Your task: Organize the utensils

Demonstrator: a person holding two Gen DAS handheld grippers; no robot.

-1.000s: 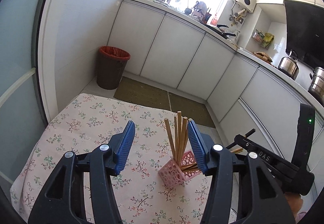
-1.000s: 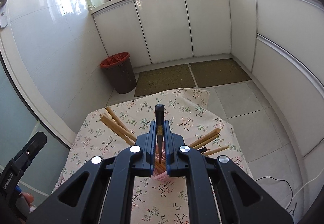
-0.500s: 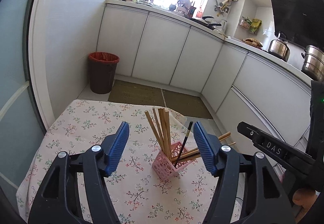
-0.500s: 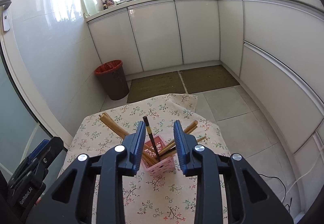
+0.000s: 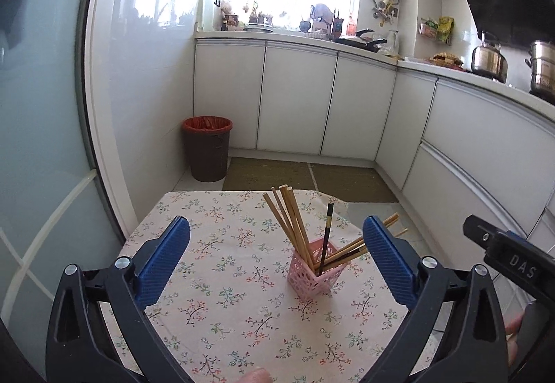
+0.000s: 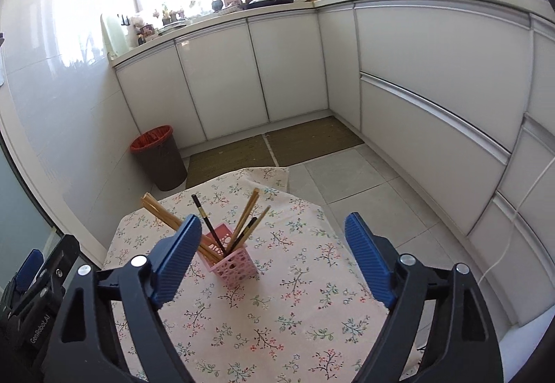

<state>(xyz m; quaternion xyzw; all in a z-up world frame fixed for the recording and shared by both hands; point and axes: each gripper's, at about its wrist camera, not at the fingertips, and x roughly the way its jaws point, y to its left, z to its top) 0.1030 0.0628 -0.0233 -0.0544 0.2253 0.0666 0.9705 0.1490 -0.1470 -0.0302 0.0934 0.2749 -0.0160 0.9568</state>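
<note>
your left tool (image 5: 276, 256) wide open, empty | right tool (image 6: 273, 258) same | pink perforated plastic basket (image 5: 313, 273) of wooden chopsticks (image 5: 289, 218) sits ahead between both tools' fingers, untouched on the floral-cloth surface (image 5: 225, 306)

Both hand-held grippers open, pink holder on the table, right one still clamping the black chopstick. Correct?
Not quite. The right wrist view shows the right hand-held gripper open and empty; the black chopstick stands in the pink holder. The left hand-held gripper is open too.

Wooden chopsticks (image 5: 291, 220) fill a perforated plastic holder (image 5: 314, 273).
</note>
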